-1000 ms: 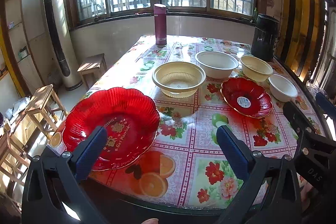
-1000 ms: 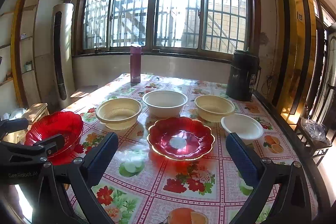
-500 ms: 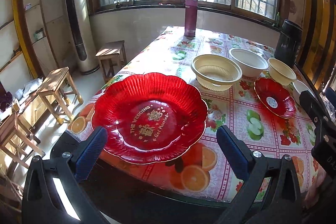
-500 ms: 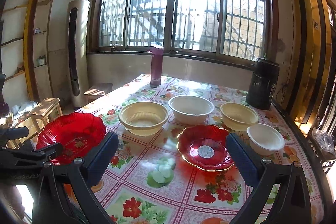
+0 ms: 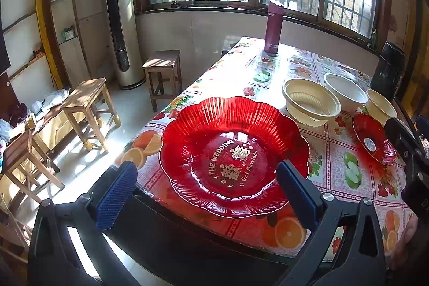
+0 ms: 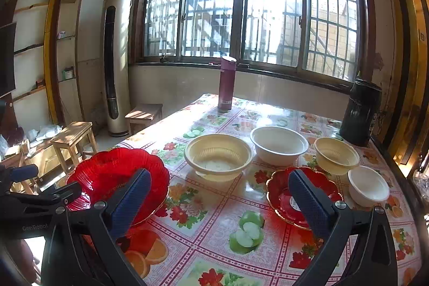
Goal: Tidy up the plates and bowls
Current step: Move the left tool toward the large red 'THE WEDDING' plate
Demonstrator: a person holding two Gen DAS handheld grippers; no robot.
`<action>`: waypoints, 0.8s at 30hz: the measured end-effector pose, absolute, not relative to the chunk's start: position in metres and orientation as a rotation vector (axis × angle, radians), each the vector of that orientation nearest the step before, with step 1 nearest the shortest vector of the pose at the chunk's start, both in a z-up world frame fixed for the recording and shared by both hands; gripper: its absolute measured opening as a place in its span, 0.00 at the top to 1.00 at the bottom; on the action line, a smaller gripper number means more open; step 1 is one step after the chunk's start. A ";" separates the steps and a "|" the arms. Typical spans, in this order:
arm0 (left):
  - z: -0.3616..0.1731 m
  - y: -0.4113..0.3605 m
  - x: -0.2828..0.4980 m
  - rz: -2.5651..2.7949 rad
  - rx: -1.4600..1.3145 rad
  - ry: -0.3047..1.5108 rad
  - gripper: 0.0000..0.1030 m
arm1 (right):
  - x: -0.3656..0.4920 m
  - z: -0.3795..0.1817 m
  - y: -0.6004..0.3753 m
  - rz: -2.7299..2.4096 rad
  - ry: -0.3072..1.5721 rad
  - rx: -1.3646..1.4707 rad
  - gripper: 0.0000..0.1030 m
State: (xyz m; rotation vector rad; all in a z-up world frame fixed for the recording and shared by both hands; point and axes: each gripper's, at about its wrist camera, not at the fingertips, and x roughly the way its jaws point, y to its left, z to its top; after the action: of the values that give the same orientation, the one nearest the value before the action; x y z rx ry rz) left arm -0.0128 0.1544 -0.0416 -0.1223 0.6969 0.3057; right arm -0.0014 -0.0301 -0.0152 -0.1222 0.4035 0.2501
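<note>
— Since a second ago, what has moved?

— Both cameras have swung left. For the left gripper (image 5: 206,186) the big red plate (image 5: 233,152) has slid from lower left to the centre of the frame and looms larger; for the right gripper (image 6: 219,200) the small red plate (image 6: 281,195) has gone from centre to lower right.

— How do the claws stand?

— Left: fingers spread wide, holding nothing, one pad (image 5: 115,195) off the table edge at lower left, the other over the big plate's near rim. Right: also spread, empty, its left pad (image 6: 131,203) in front of the big red plate (image 6: 112,173), its right pad in front of the small one.

— Where are the dishes?

— All on the table (image 6: 203,219), under a fruit-and-flower cloth. In the right view the big plate sits at lower left by the table's corner. A ribbed cream bowl (image 6: 218,154) is mid-frame, a white bowl (image 6: 278,144) just right of it, a smaller cream bowl (image 6: 335,154) further right, and a small white bowl (image 6: 368,185) at far right beside the small plate.

— Anything else up there?

— A maroon flask (image 6: 226,83) upright at the far end near the window, and a black kettle (image 6: 359,113) at upper right. Wooden stools (image 5: 85,109) stand on the floor at left.
</note>
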 end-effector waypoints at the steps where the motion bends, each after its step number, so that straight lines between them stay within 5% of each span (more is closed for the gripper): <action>1: -0.042 0.157 -0.013 0.309 -0.125 0.698 0.00 | -0.001 -0.016 -0.027 0.255 0.405 -0.124 0.00; 24: -0.066 0.224 -0.011 0.422 -0.190 0.747 0.00 | 0.031 -0.042 0.018 0.297 0.522 -0.144 0.00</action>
State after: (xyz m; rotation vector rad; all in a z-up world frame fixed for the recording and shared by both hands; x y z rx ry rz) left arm -0.0107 0.2238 -0.0657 -0.1905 0.7470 0.4220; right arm 0.0314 0.0181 -0.0419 -0.1441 0.5222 0.2970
